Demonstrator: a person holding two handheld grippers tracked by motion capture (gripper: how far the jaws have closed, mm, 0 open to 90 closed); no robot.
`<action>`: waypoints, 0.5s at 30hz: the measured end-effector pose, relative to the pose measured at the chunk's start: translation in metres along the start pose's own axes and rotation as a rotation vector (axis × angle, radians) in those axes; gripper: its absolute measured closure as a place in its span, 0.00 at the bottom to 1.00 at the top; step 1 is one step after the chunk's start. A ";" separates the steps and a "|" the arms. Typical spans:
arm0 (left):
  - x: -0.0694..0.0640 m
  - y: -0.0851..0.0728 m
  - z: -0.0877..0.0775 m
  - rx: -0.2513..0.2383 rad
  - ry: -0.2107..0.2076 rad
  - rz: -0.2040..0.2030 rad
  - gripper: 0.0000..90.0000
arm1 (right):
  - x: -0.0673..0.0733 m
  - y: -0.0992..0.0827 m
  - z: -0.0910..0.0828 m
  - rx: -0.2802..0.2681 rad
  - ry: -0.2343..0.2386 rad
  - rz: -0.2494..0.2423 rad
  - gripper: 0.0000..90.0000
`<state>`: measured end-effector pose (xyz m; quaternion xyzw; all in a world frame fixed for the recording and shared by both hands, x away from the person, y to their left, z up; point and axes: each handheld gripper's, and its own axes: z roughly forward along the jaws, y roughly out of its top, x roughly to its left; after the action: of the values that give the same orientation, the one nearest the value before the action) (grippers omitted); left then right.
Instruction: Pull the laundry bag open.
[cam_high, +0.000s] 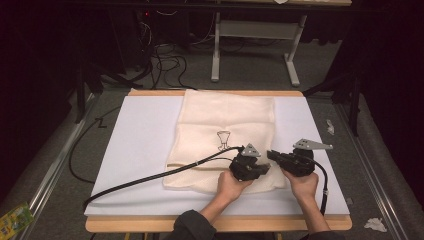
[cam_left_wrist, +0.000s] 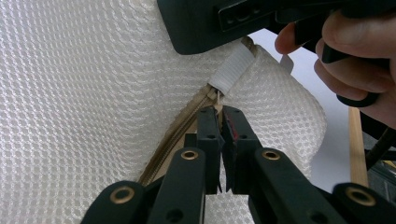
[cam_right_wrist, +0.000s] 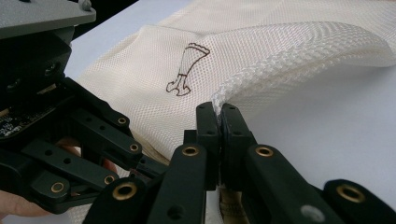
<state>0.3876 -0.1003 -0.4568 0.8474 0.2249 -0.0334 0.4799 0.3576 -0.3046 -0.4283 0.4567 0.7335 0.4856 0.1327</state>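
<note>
Both hands low at near table edge, grippers side by side. L gripper jaws nipped on zip pull; R gripper clamps corner of mesh bag mid-table.

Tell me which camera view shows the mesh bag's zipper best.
The left gripper view: the zipper runs up to the left gripper, whose jaws are shut on its pull, just under a white end tab. The high view shows the whole mesh bag but no zipper detail; the right gripper view shows the right gripper pinching the bag's edge.
</note>
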 end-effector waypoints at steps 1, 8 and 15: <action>0.001 0.001 -0.001 0.006 -0.004 -0.002 0.96 | 0.000 0.001 0.000 0.002 -0.003 -0.007 0.99; 0.000 0.006 -0.009 0.014 -0.002 0.011 0.97 | -0.003 0.002 -0.003 -0.004 -0.015 -0.010 0.99; -0.001 0.008 -0.013 0.022 0.016 0.034 0.97 | -0.006 0.001 -0.003 -0.006 -0.019 -0.011 0.99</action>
<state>0.3874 -0.0931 -0.4432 0.8564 0.2141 -0.0210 0.4693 0.3594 -0.3109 -0.4276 0.4566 0.7334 0.4827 0.1435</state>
